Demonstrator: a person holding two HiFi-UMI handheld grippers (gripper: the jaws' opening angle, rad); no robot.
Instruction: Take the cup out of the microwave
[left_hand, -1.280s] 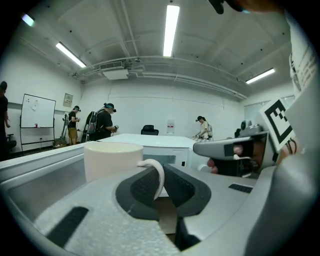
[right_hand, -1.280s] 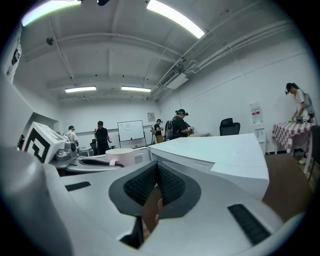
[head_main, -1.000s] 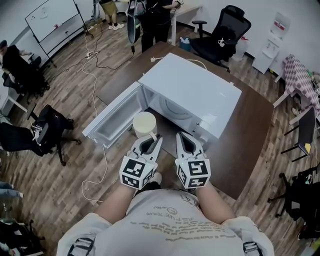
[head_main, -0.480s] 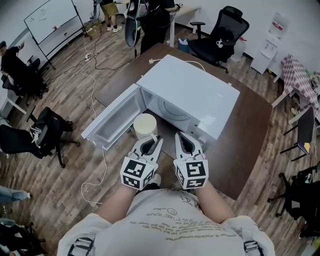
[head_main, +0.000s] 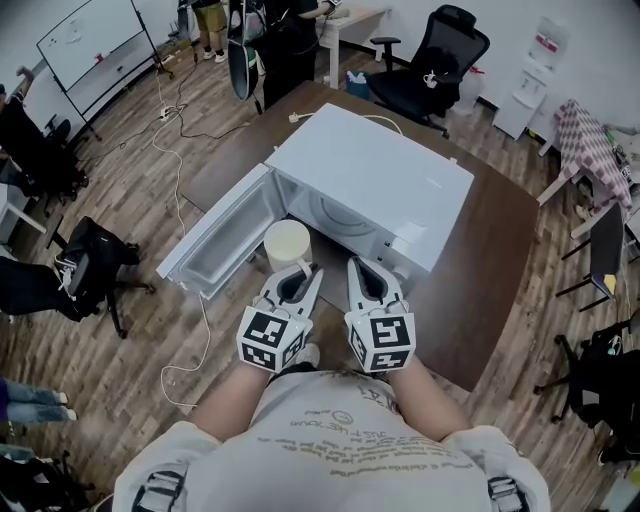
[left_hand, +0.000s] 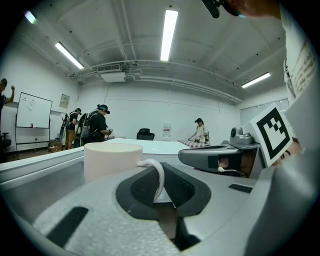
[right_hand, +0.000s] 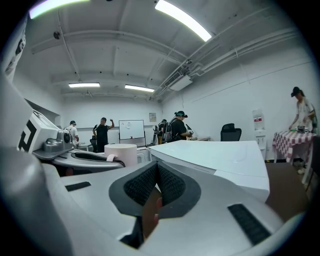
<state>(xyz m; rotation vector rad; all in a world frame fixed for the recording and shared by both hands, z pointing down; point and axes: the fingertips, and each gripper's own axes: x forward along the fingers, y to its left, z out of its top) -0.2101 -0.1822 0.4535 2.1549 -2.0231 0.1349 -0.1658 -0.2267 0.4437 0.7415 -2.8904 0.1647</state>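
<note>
A cream cup (head_main: 287, 245) hangs in front of the open white microwave (head_main: 370, 185), outside its cavity. My left gripper (head_main: 303, 274) is shut on the cup's thin handle (left_hand: 159, 176), and the cup body (left_hand: 112, 160) stands upright just beyond the jaws. My right gripper (head_main: 361, 267) floats close beside the left one, shut with nothing between its pads (right_hand: 150, 184). In the right gripper view the cup (right_hand: 121, 153) shows at the left, behind the left gripper (right_hand: 85, 157).
The microwave door (head_main: 222, 235) swings out to the left, next to the cup. The microwave rests on a dark brown table (head_main: 500, 270). Office chairs, a whiteboard and several people are around the room, away from the table.
The left gripper keeps the same hold on the cup. The head view has shifted slightly, and both grippers stay side by side in front of the microwave.
</note>
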